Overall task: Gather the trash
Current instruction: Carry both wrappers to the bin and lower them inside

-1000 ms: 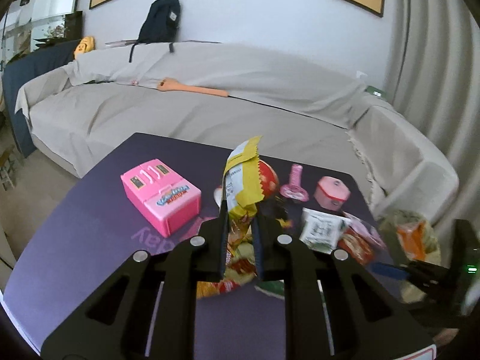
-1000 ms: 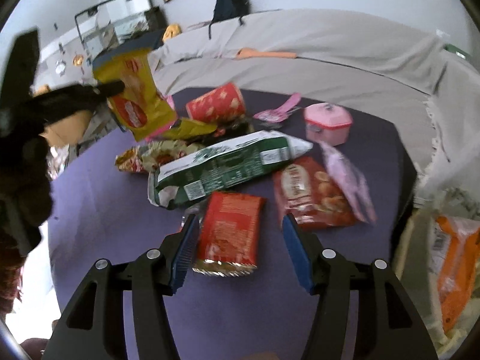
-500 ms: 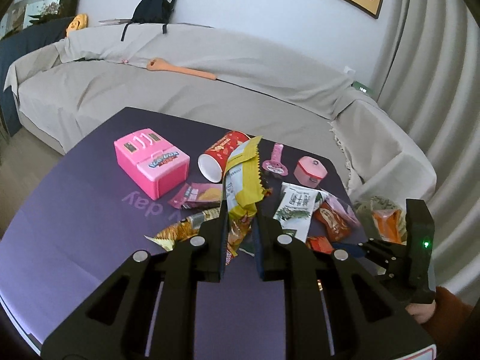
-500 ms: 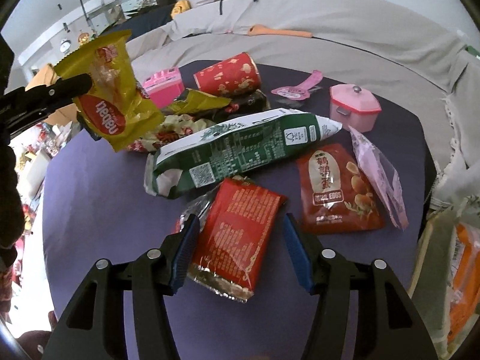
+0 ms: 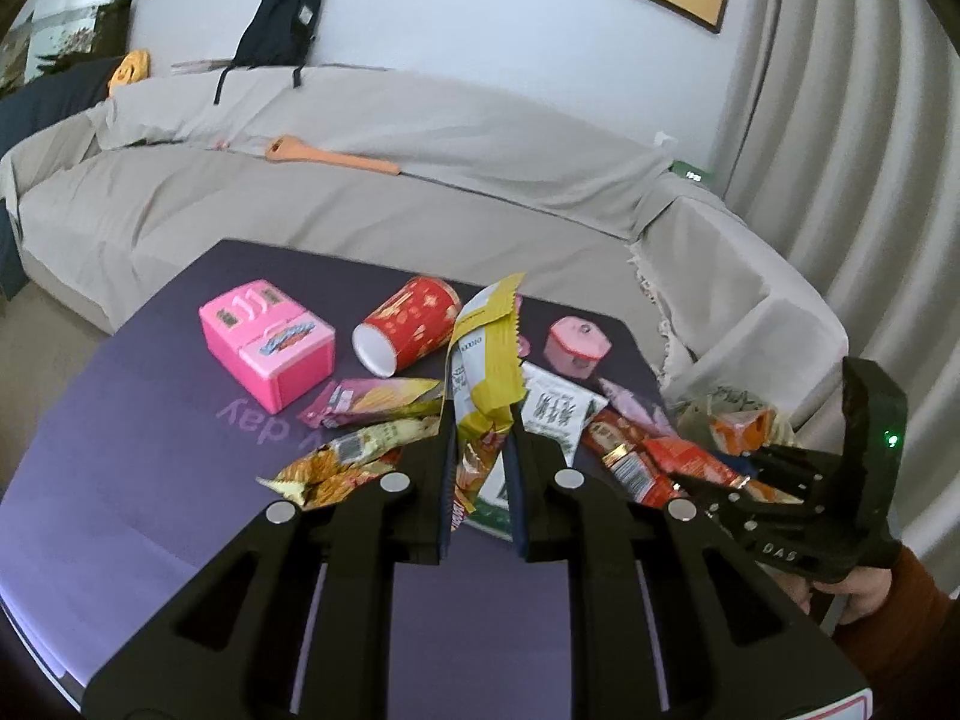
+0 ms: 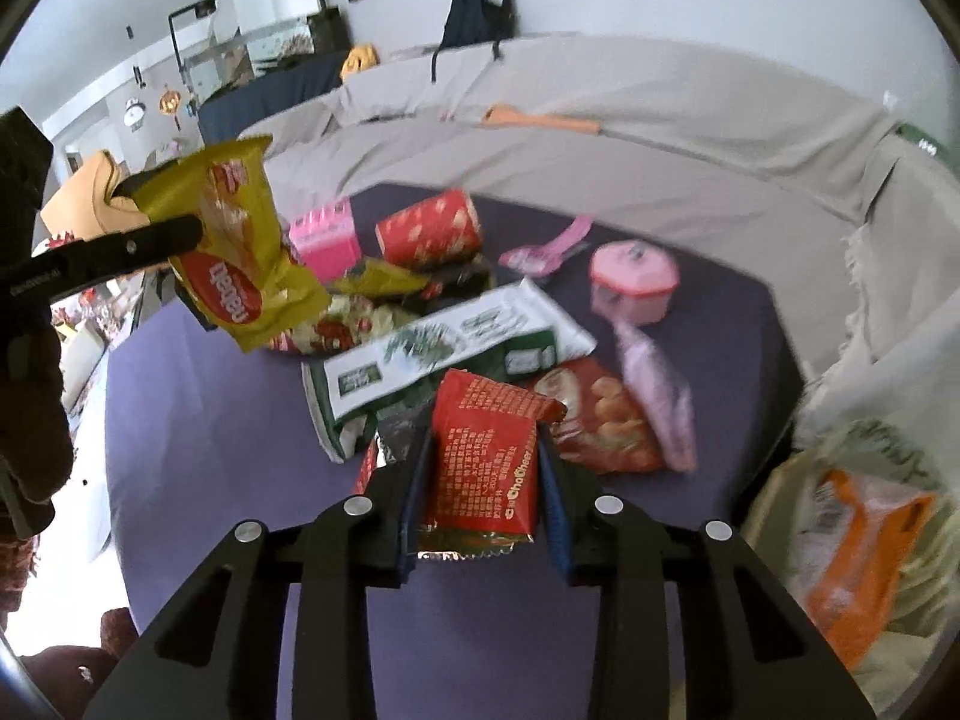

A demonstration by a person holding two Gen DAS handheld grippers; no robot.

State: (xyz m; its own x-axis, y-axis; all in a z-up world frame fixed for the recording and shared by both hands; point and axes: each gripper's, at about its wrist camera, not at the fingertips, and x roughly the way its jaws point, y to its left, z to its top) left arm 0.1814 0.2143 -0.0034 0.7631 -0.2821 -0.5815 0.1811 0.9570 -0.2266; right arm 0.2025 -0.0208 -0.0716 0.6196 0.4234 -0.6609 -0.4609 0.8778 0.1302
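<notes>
My left gripper [image 5: 480, 450] is shut on a yellow snack wrapper [image 5: 487, 360] and holds it up above the purple table [image 5: 150, 450]; the wrapper also shows in the right wrist view [image 6: 240, 252]. My right gripper [image 6: 483, 480] is shut on a red snack packet [image 6: 483, 456], lifted at the table's right side; it shows too in the left wrist view [image 5: 690, 462]. On the table lie a green and white wrapper [image 6: 450, 360], a red biscuit packet [image 6: 600, 420], a pink film wrapper [image 6: 654, 384] and a red paper cup [image 6: 429, 228] on its side.
A trash bag [image 6: 864, 516] with an orange wrapper hangs off the table's right edge. A pink toy fridge [image 5: 264, 354], a pink toy pot [image 6: 633, 276] and a pink spoon [image 6: 546, 246] stand on the table. A covered grey sofa [image 5: 420, 180] runs behind.
My right gripper has shut on the red packet and lifted it off the table. My left gripper still holds the yellow wrapper and has drawn back and up a little.
</notes>
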